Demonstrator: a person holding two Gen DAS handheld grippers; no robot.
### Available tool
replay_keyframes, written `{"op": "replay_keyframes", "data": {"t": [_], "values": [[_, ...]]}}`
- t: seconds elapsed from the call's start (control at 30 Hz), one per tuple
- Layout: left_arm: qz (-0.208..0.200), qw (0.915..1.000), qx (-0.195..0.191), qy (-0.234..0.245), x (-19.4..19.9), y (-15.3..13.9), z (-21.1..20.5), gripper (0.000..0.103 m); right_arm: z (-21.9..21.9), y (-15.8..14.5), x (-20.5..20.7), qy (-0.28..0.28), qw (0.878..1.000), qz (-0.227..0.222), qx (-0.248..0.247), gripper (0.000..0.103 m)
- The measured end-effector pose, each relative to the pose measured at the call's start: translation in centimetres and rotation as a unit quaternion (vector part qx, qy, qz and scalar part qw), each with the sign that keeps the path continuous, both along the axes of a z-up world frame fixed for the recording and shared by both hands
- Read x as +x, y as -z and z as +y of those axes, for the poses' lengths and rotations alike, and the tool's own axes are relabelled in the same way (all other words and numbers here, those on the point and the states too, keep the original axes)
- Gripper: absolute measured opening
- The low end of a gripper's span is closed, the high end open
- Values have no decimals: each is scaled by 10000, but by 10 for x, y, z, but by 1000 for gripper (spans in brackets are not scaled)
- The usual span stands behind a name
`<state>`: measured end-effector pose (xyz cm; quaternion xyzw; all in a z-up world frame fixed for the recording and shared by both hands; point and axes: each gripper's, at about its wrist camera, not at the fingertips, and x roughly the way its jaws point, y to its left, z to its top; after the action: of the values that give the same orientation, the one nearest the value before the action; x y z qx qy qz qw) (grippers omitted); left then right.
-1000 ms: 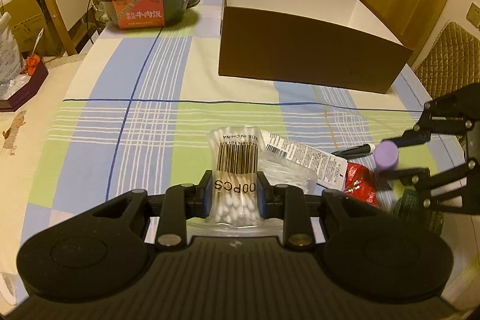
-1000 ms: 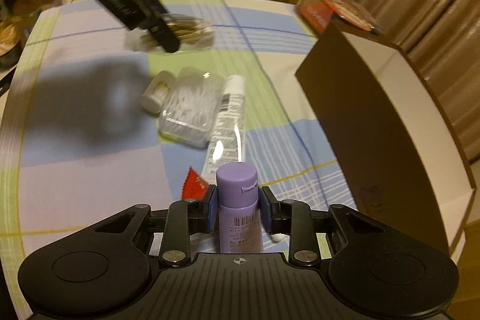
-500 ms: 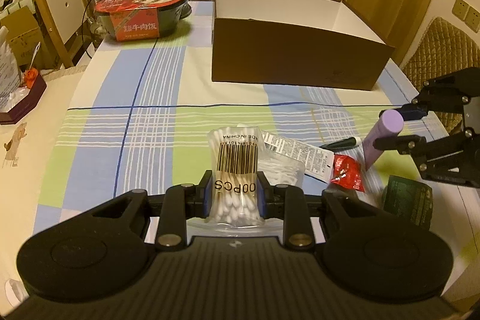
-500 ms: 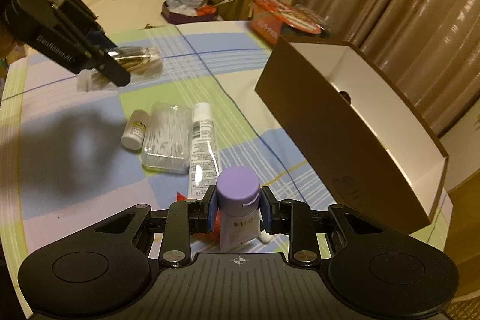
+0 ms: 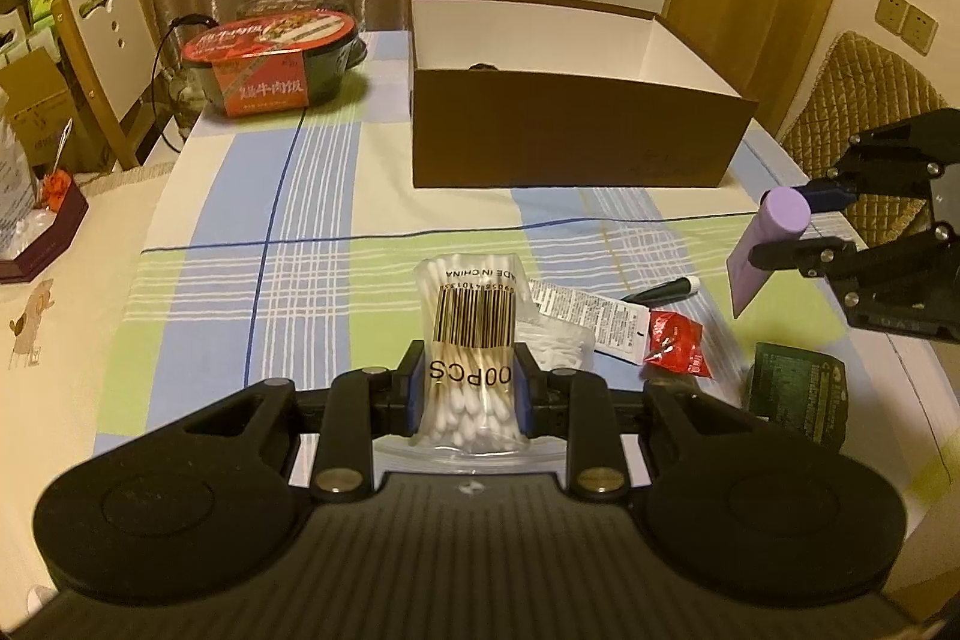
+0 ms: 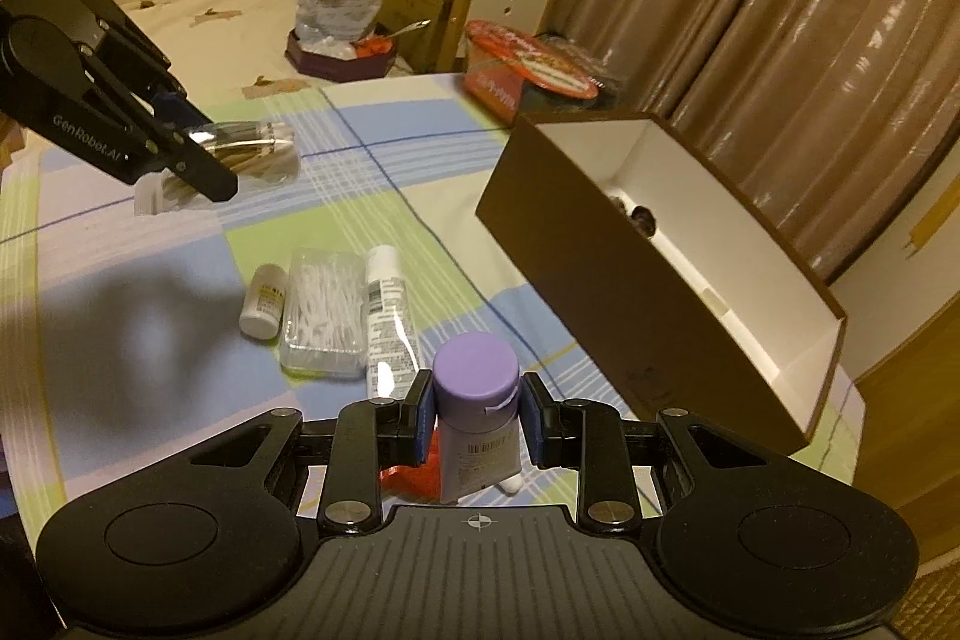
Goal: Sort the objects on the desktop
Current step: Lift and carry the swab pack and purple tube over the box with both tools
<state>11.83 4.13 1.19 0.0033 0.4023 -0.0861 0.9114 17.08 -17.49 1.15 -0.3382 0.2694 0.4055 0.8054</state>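
My left gripper is shut on a clear bag of cotton swabs with a barcode, held above the checked tablecloth. The same bag of cotton swabs shows at the left of the right wrist view in the left gripper. My right gripper is shut on a purple-capped tube, lifted off the table; that tube appears at the right of the left wrist view in the right gripper. An open brown cardboard box with a white inside stands at the table's far side; the box holds a small dark object.
On the cloth lie a white tube, a clear swab case, a small white bottle, a red sachet, a black pen and a dark green packet. A red instant-meal bowl stands far left; chairs flank the table.
Both grippers have risen with their loads. The purple tube has lifted off the table and the box's inside has come into view. The bag of swabs stays gripped.
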Motion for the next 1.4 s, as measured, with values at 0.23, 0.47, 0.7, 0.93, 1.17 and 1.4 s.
{"op": "replay_keyframes", "data": {"t": [0.23,0.47,0.7,0.93,1.17,1.4], "values": [[-185,9996,15,207,0,-11,-4,24,-5,-16,-8,188,9997,-155,52,28],[-396,9983,81,421,0,-24,-5,24,-11,-32,-15,376,9988,-311,104,28],[-628,9954,138,708,11,-43,-8,24,-17,-54,-18,638,9967,-416,263,28],[-869,9926,111,845,48,-60,-14,24,-22,-83,11,786,9940,-615,459,28],[-1149,9892,200,885,117,-84,-29,24,-19,-111,78,770,9903,-921,698,28],[-1258,9869,275,974,196,-95,-51,24,-11,-109,161,807,9896,-878,808,28]]}}
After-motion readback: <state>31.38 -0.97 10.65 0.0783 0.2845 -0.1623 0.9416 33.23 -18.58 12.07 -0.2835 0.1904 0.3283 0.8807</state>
